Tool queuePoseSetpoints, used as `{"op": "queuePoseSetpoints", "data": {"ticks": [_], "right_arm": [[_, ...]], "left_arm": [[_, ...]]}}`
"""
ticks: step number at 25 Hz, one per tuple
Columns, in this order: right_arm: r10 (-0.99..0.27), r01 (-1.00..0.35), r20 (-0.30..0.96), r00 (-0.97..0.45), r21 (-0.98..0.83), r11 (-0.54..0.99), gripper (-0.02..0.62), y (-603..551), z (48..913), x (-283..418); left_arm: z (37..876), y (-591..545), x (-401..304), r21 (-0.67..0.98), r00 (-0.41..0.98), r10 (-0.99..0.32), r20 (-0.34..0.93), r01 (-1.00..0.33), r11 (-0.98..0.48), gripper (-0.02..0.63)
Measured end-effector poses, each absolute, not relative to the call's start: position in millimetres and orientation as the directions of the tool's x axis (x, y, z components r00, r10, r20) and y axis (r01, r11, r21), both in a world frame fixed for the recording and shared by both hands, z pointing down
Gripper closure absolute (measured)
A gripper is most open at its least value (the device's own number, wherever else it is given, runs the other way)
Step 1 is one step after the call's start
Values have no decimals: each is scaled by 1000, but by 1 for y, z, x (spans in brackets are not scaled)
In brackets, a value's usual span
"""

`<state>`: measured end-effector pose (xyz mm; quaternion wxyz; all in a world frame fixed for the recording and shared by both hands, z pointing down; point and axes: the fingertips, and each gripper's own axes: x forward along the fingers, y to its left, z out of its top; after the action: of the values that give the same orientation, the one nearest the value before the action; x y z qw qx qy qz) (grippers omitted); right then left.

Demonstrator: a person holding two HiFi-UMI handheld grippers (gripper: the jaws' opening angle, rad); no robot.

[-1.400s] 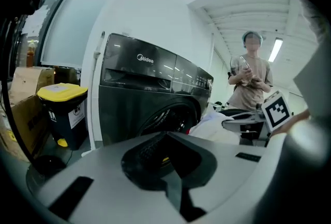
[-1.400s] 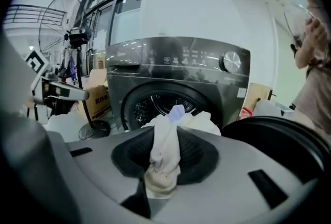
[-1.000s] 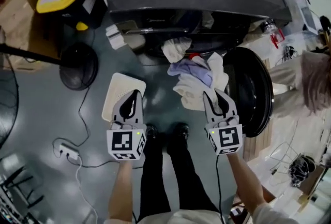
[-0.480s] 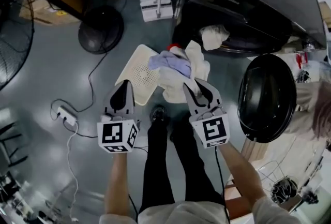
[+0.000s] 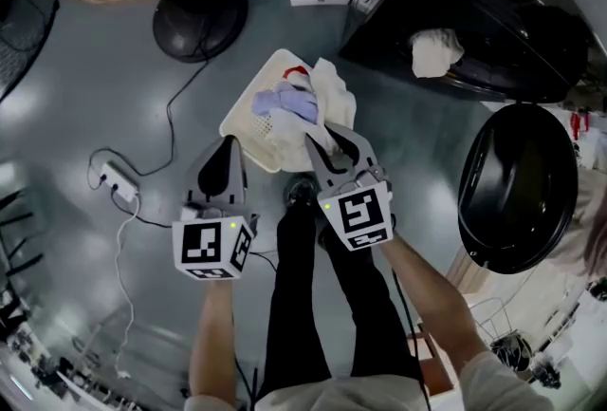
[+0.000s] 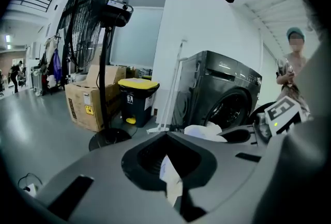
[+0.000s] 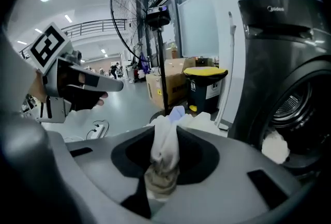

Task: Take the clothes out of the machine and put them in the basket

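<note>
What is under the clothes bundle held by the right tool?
A white perforated basket on the floor; its left part shows beside the clothes bundle gripped by the right tool. The rest of the basket, and anything already inside, is covered.

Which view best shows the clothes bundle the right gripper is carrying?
Head view: the whole clothes bundle shows at the basket, held by the right gripper. Right gripper view shows only pinched fabric; left gripper view, a white lump.

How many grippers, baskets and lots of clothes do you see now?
Grippers: 2, the left gripper and the right gripper
Baskets: 1, the white basket
Clothes lots: 2, the bundle in the right gripper and the white cloth at the machine
Total: 5
</note>
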<state>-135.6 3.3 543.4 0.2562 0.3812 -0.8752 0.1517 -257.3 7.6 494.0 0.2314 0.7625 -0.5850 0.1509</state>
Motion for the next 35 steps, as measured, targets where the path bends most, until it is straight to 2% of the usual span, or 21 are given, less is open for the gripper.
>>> {"op": "queuePoseSetpoints", "data": {"ticks": [21,23,24,25,26,27,32,35], "right_arm": [[-442,-646,722,-532,-9,763,467,-39,842,-198],[-424,-638,736,-528,-14,770,442,-43,863,-203],[-413,-638,744,-524,-22,770,407,-44,872,-204],[-405,-639,750,-523,-31,769,314,-44,879,-205],[-402,-640,749,-526,-38,767,272,-44,881,-205],[-408,-644,744,-529,-38,764,256,-43,880,-205],[-465,-677,714,-523,-18,736,261,-43,851,-196],[-497,-702,695,-520,-15,712,348,-46,824,-188]], "left_arm": [[643,-3,-279,185,225,-823,521,-971,-149,588],[653,-3,-283,182,223,-824,521,-972,-148,589],[656,-2,-285,182,224,-823,522,-972,-150,588],[658,0,-287,183,226,-821,525,-972,-151,588],[659,3,-290,184,227,-819,527,-971,-150,588],[660,7,-293,185,226,-818,529,-971,-149,588],[648,8,-291,186,231,-821,521,-970,-155,588],[630,-2,-283,184,245,-828,504,-967,-174,589]]}}
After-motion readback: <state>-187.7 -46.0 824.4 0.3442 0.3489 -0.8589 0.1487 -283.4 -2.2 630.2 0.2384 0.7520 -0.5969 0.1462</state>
